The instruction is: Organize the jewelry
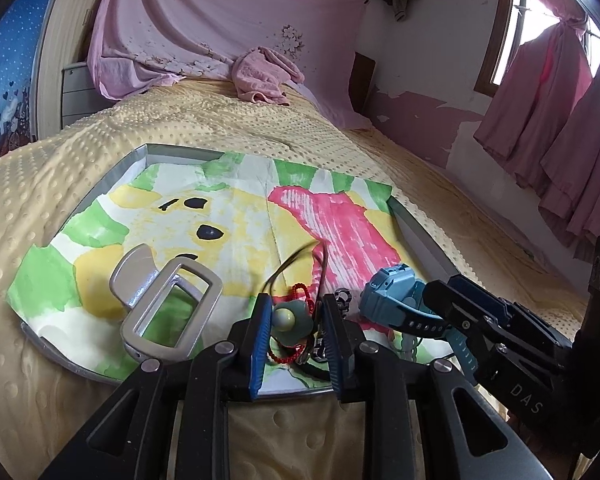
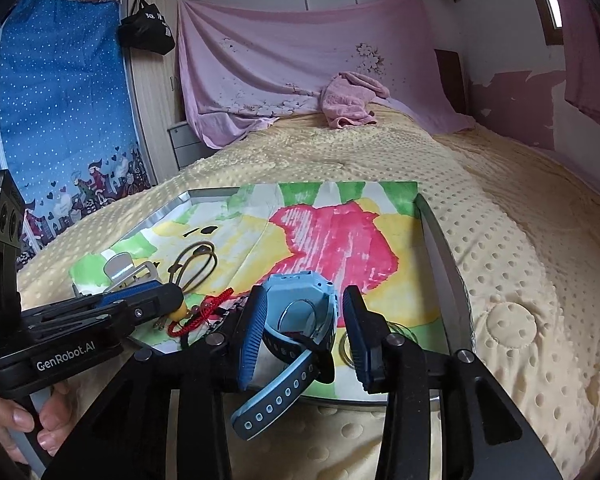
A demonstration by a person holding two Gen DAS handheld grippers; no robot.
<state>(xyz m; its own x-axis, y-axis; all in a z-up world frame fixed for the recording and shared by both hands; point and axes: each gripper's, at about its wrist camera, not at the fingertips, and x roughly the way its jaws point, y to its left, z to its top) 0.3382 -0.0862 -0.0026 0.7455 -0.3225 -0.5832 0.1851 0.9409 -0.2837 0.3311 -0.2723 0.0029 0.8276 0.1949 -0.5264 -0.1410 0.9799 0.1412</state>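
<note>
A grey tray (image 1: 420, 236) lined with a painted sheet lies on the bed. My left gripper (image 1: 296, 320) is open around a green flower pendant (image 1: 290, 318) on a red cord (image 1: 300, 292) and dark string. My right gripper (image 2: 306, 320) is open around a blue watch (image 2: 304, 304); its strap (image 2: 276, 396) hangs toward me. The watch also shows in the left wrist view (image 1: 392, 296). A metal link bracelet (image 1: 342, 300) lies between pendant and watch. A silver hand mirror (image 1: 168, 308) lies at the left. A thin ring (image 2: 350, 346) lies by my right finger.
The tray (image 2: 440, 240) sits on a yellow dotted blanket (image 2: 520, 260). A pink towel (image 2: 352, 98) lies at the bed's head under a hung pink sheet. A blue dotted cloth (image 2: 52, 92) covers furniture at the left. Pink curtains (image 1: 548, 120) hang at the right.
</note>
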